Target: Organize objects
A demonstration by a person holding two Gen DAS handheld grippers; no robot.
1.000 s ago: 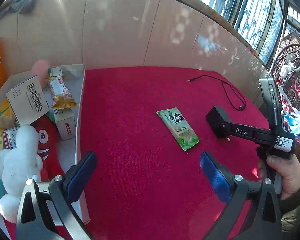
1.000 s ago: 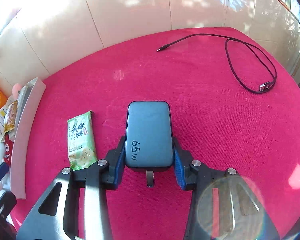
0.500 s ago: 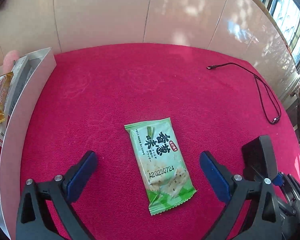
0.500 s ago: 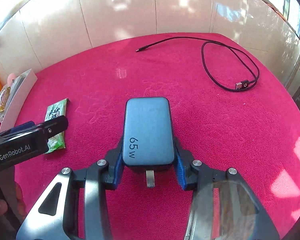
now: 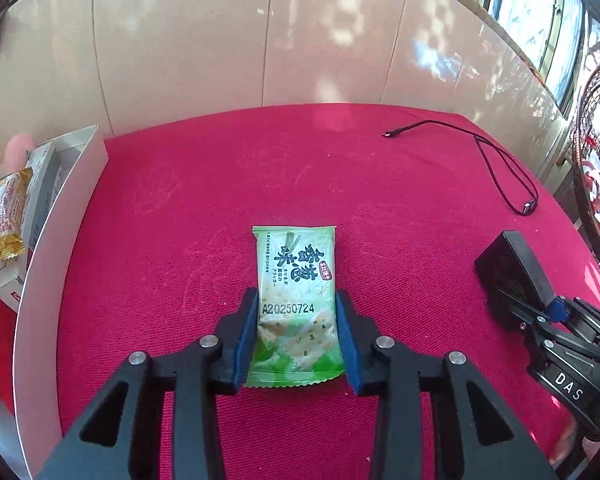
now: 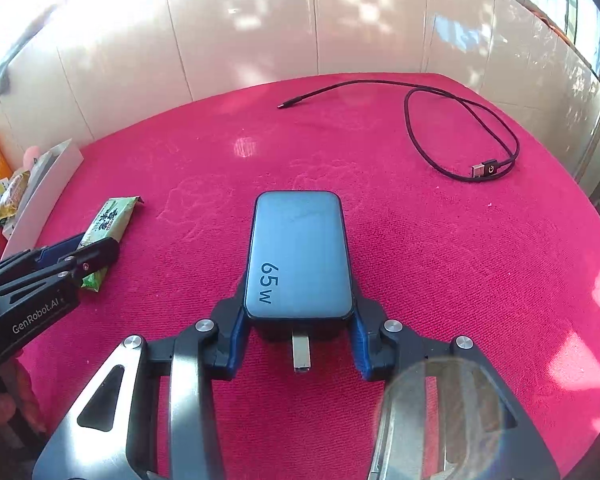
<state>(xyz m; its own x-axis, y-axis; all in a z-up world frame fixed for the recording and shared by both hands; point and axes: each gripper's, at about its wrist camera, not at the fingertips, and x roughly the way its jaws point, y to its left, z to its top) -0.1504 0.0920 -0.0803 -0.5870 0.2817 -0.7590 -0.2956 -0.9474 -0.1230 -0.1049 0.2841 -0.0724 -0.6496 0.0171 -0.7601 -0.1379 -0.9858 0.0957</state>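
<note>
On a crimson cloth-covered table (image 5: 180,216), the left gripper (image 5: 296,332) pinches a flat green foil cracker packet (image 5: 296,288) by its edges; the right gripper (image 6: 298,320) clamps a dark blue 65W charger block (image 6: 300,256). The slick wrapper could buckle and slip when lifted.

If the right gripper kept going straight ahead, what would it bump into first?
Probably nothing on the red cloth: the right gripper, shut on the 65W charger, points at bare cloth, then the tiled wall. The black cable lies off right.
</note>
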